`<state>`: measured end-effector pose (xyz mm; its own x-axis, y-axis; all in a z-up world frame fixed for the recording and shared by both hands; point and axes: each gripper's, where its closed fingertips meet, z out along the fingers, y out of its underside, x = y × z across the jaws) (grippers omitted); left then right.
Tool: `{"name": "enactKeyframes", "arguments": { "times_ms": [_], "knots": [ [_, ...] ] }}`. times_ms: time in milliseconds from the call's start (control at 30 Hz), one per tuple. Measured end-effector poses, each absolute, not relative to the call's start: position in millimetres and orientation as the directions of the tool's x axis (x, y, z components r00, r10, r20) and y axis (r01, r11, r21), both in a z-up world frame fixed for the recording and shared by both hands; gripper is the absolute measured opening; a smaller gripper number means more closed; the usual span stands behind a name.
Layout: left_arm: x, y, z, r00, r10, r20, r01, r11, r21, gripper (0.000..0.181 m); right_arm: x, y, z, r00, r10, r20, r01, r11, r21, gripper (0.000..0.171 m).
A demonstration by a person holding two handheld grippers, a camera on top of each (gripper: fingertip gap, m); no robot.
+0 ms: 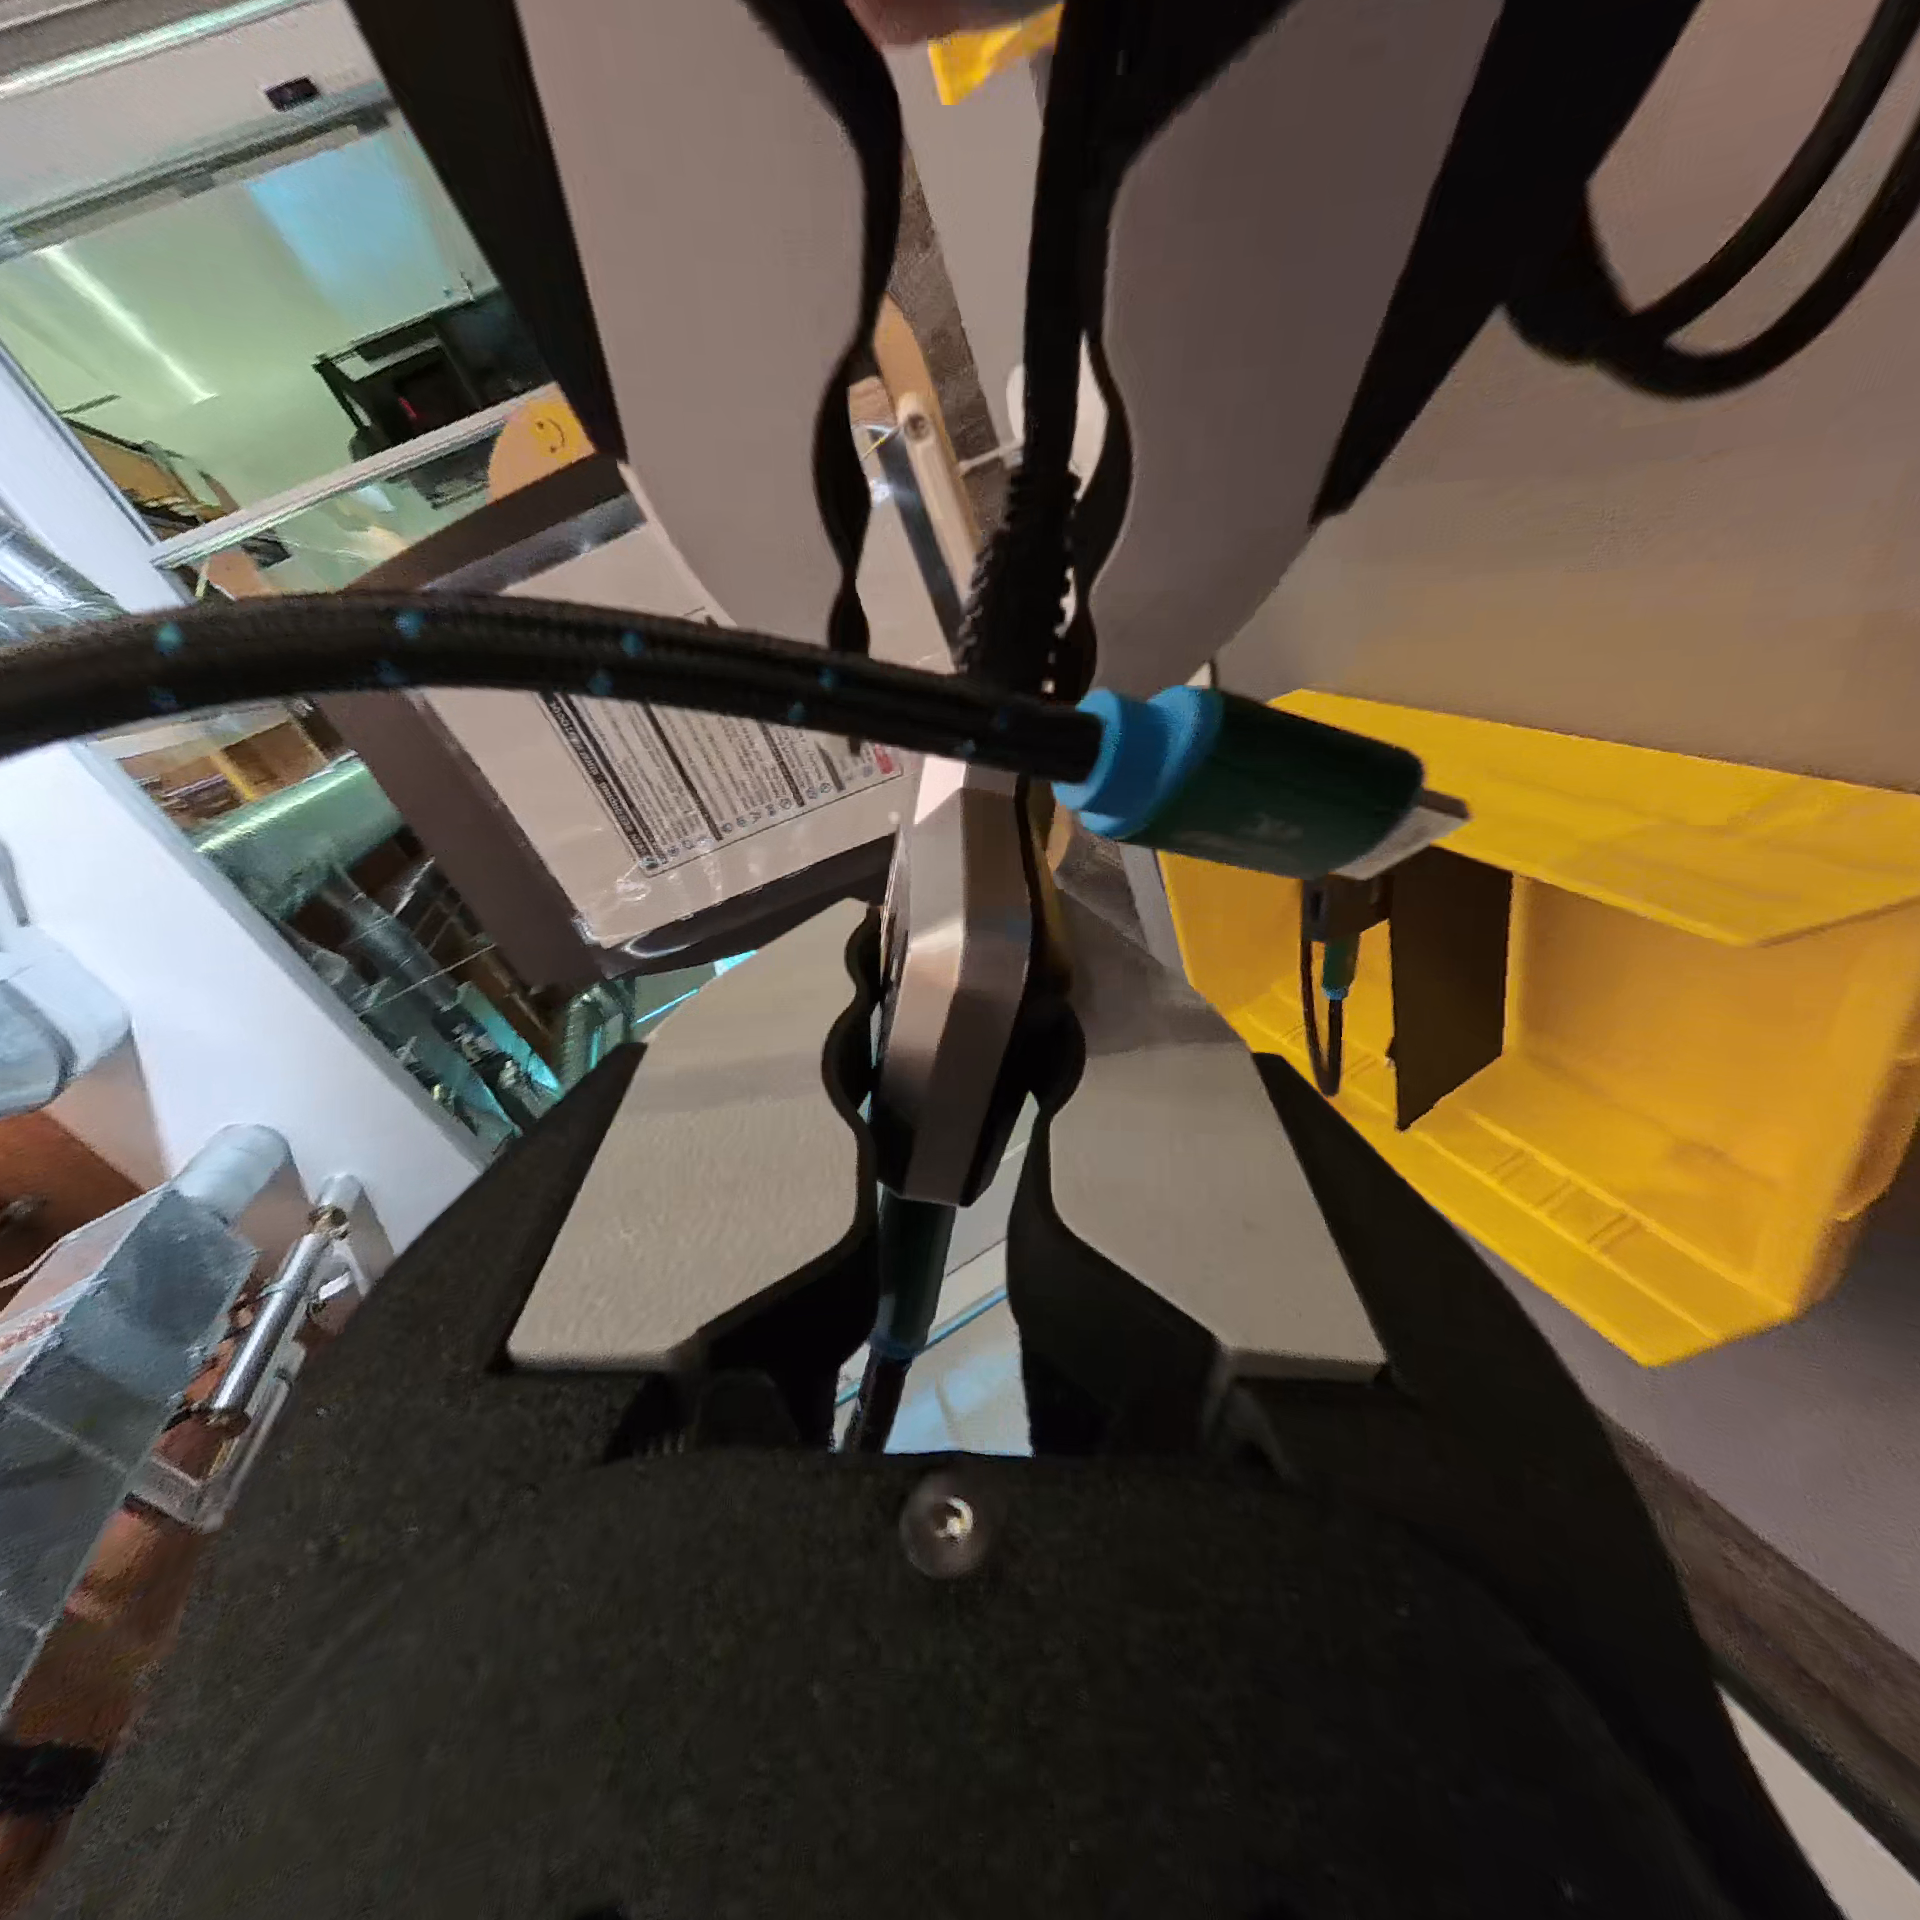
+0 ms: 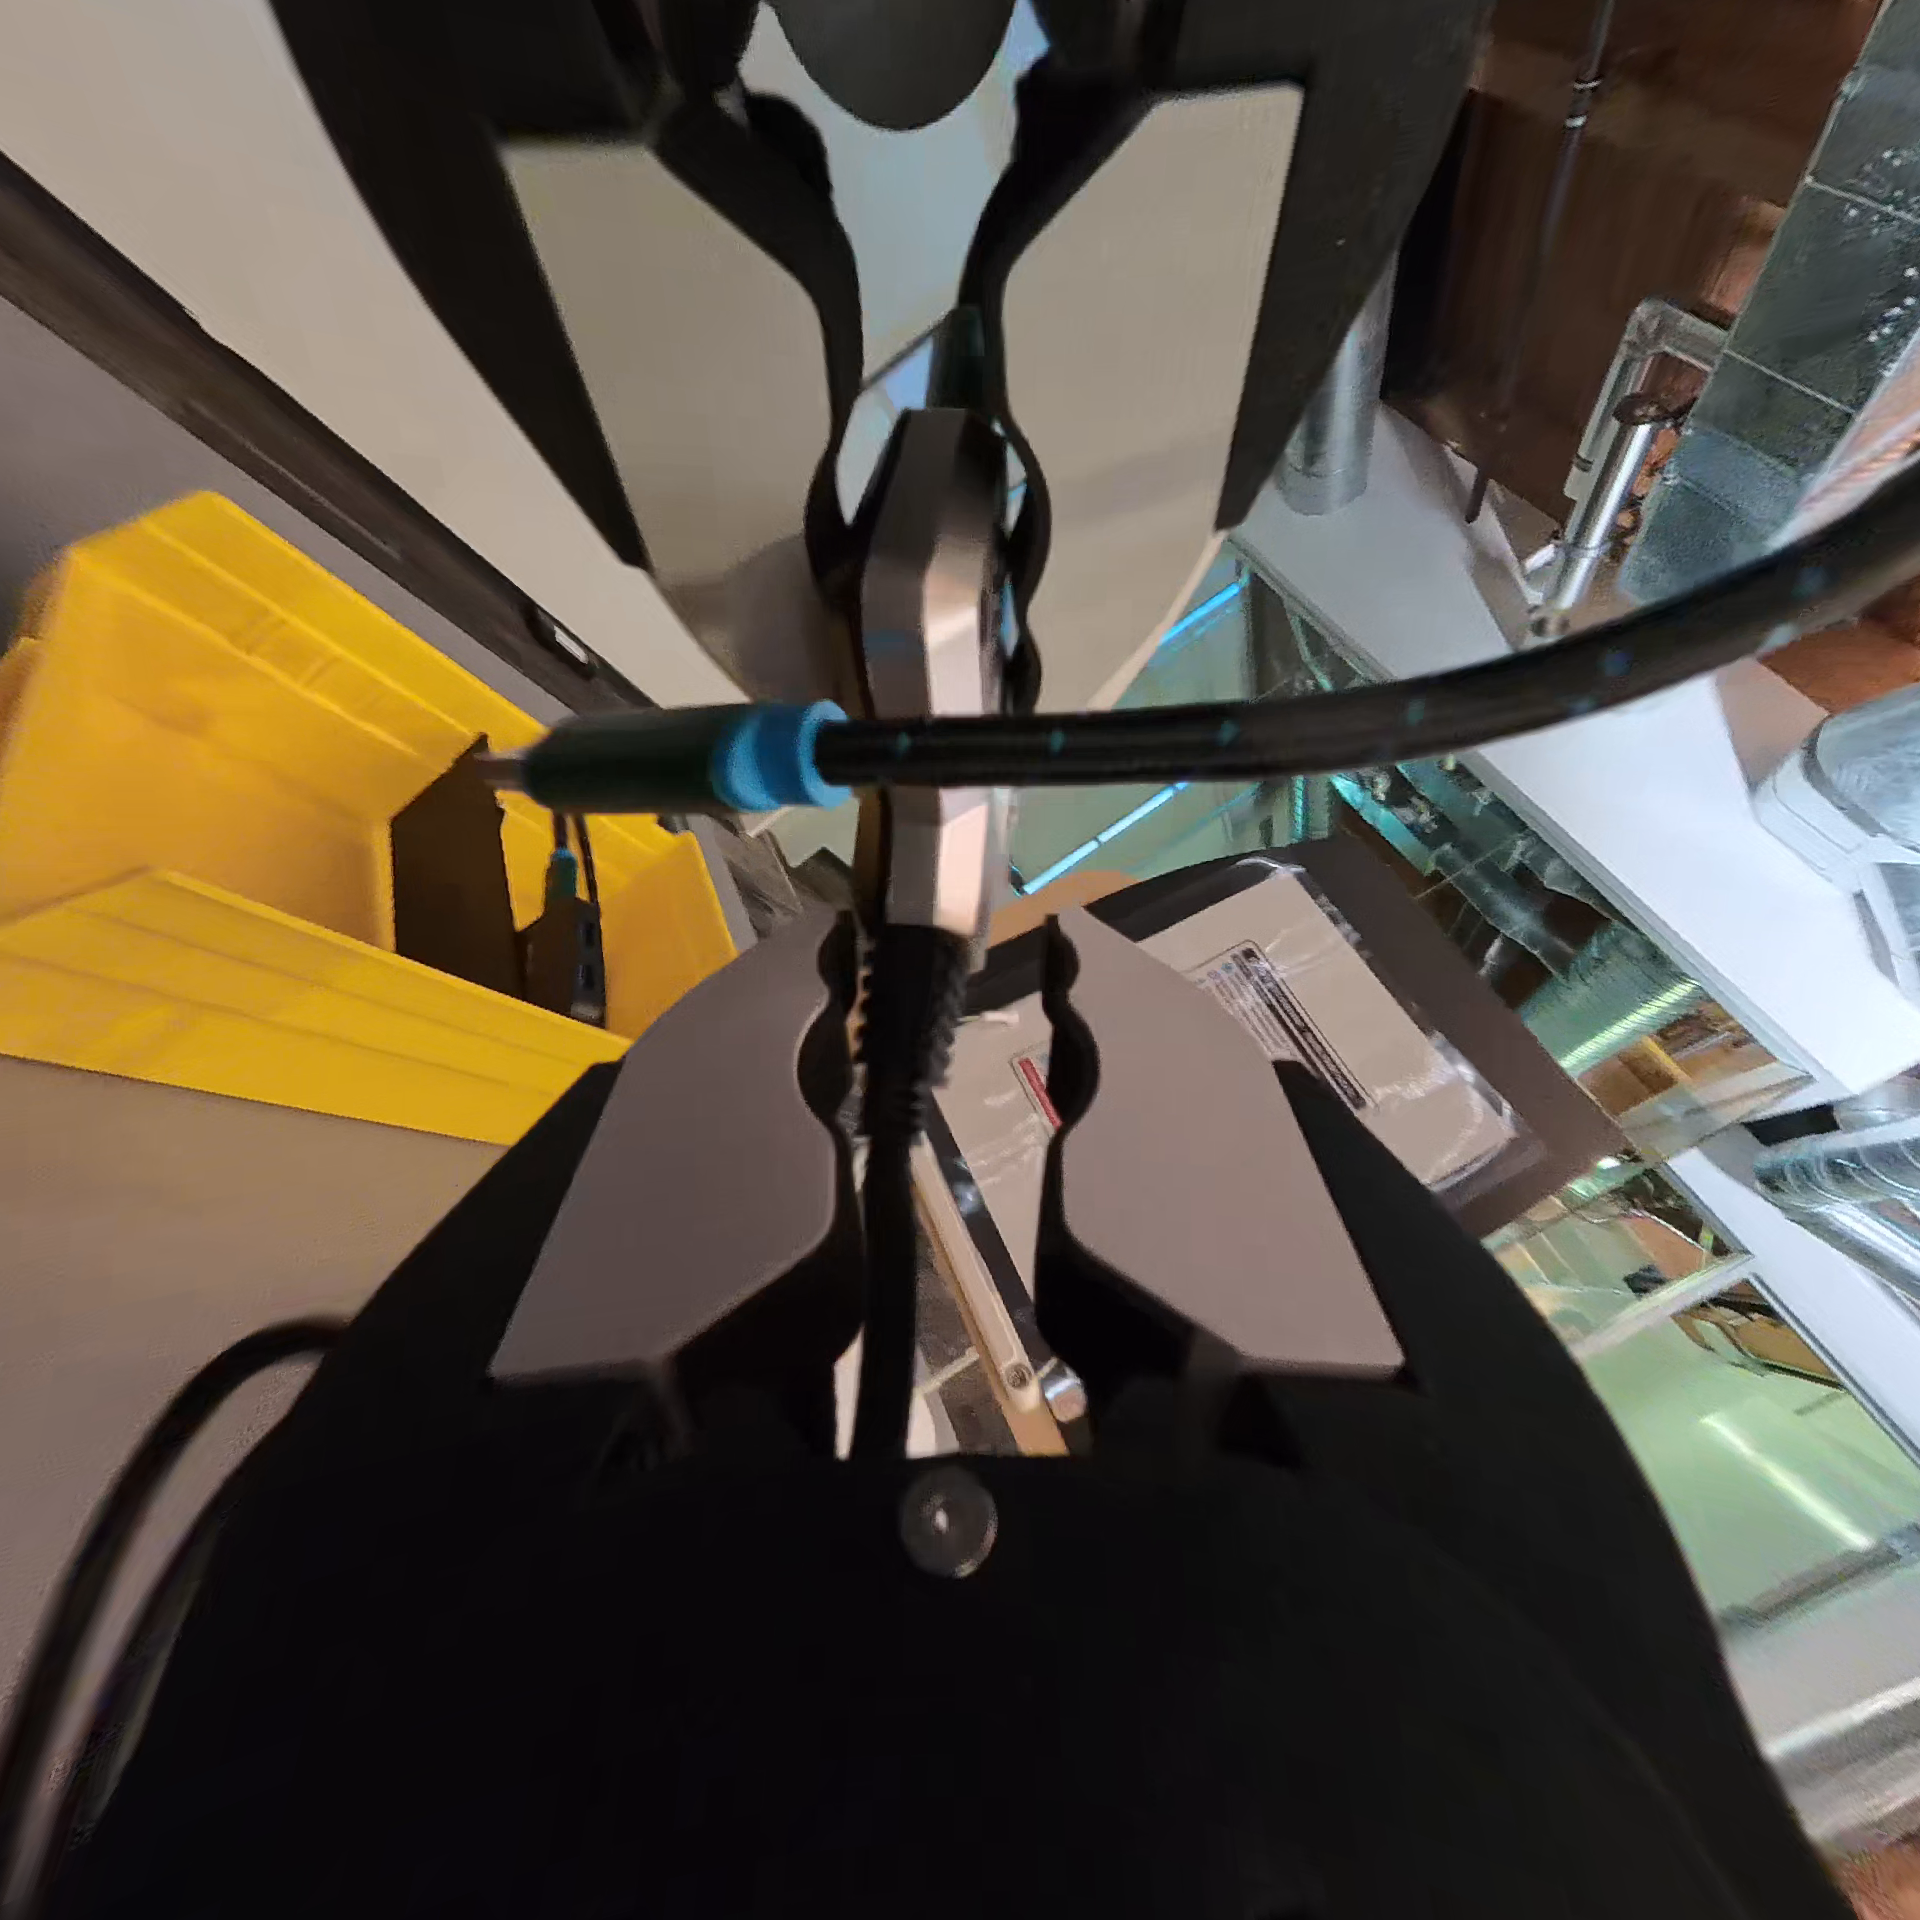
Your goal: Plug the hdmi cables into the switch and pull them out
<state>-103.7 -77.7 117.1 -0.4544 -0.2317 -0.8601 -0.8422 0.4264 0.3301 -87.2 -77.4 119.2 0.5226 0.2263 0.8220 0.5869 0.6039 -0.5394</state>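
Note:
My left gripper is shut on a flat silver switch, held edge-on. A dark green plug with a blue collar sits in the switch's near end, between my left fingers. A black ribbed lead leaves the far end and runs between the fingers of my right gripper. Those jaws stand apart, with a gap beside the lead. A second braided HDMI cable's green and blue plug hangs free beside the switch, its metal tip bare; it also shows in the right wrist view.
A yellow plastic bin lies on its side on the grey table, with a dark divider and a small hub on a green-tipped lead inside. A white labelled box stands beyond. Glass railings and metal ducts fill the background. My left and right fingertips are right by each other.

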Motion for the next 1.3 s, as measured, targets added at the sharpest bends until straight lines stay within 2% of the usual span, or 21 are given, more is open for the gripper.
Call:
{"name": "enactKeyframes", "arguments": {
  "times_ms": [67, 200, 267, 333, 400, 500, 600, 700, 833, 900, 1000, 1133, 1300],
  "knots": [
    [-101, -79, 116, -0.462, -0.221, -0.859, -0.839, 0.421, 0.343, 0.025, -88, -79, 115, 0.492, 0.221, 0.842, 0.596, 0.620, -0.511, 0.023],
    [-101, -79, 113, -0.431, -0.274, -0.860, -0.864, 0.401, 0.305, 0.030, -88, -76, 107, 0.488, 0.242, 0.838, 0.583, 0.624, -0.520, 0.023],
    [-99, -79, 121, -0.367, -0.277, -0.888, -0.884, 0.400, 0.240, 0.065, -88, -73, 101, 0.483, 0.287, 0.827, 0.580, 0.604, -0.548, 0.023],
    [-99, -84, 130, -0.294, -0.311, -0.904, -0.896, 0.420, 0.147, 0.076, -83, -68, 99, 0.493, 0.299, 0.817, 0.575, 0.593, -0.564, 0.023],
    [-101, -93, 141, -0.218, -0.343, -0.914, -0.888, 0.458, 0.040, 0.076, -77, -65, 99, 0.510, 0.323, 0.797, 0.552, 0.588, -0.592, 0.022],
    [-115, -107, 159, -0.085, -0.384, -0.919, -0.855, 0.502, -0.131, 0.063, -66, -61, 102, 0.552, 0.375, 0.745, 0.484, 0.583, -0.652, 0.022],
    [-134, -113, 160, 0.090, -0.514, -0.853, -0.783, 0.493, -0.379, 0.064, -62, -69, 110, 0.570, 0.455, 0.684, 0.358, 0.612, -0.705, 0.022],
    [-136, -117, 152, 0.248, -0.662, -0.707, -0.582, 0.482, -0.656, 0.063, -65, -83, 120, 0.566, 0.537, 0.626, 0.213, 0.639, -0.739, 0.022],
    [-121, -122, 152, 0.299, -0.849, -0.436, -0.217, 0.384, -0.897, 0.060, -76, -108, 126, 0.485, 0.640, 0.596, 0.031, 0.668, -0.743, 0.022],
    [-112, -123, 153, 0.240, -0.906, -0.348, -0.081, 0.339, -0.937, 0.070, -81, -121, 126, 0.431, 0.681, 0.592, -0.050, 0.673, -0.738, 0.022],
    [-96, -127, 146, 0.096, -0.951, -0.295, 0.000, 0.296, -0.955, 0.086, -84, -139, 129, 0.330, 0.767, 0.551, -0.194, 0.626, -0.755, 0.022],
    [-75, -145, 144, -0.095, -0.961, -0.261, 0.101, 0.251, -0.963, 0.073, -84, -149, 128, 0.243, 0.822, 0.515, -0.304, 0.569, -0.764, 0.022],
    [-57, -161, 143, -0.193, -0.918, -0.345, 0.190, 0.310, -0.932, 0.056, -83, -150, 123, 0.211, 0.825, 0.524, -0.333, 0.565, -0.755, 0.022]
  ]
}}
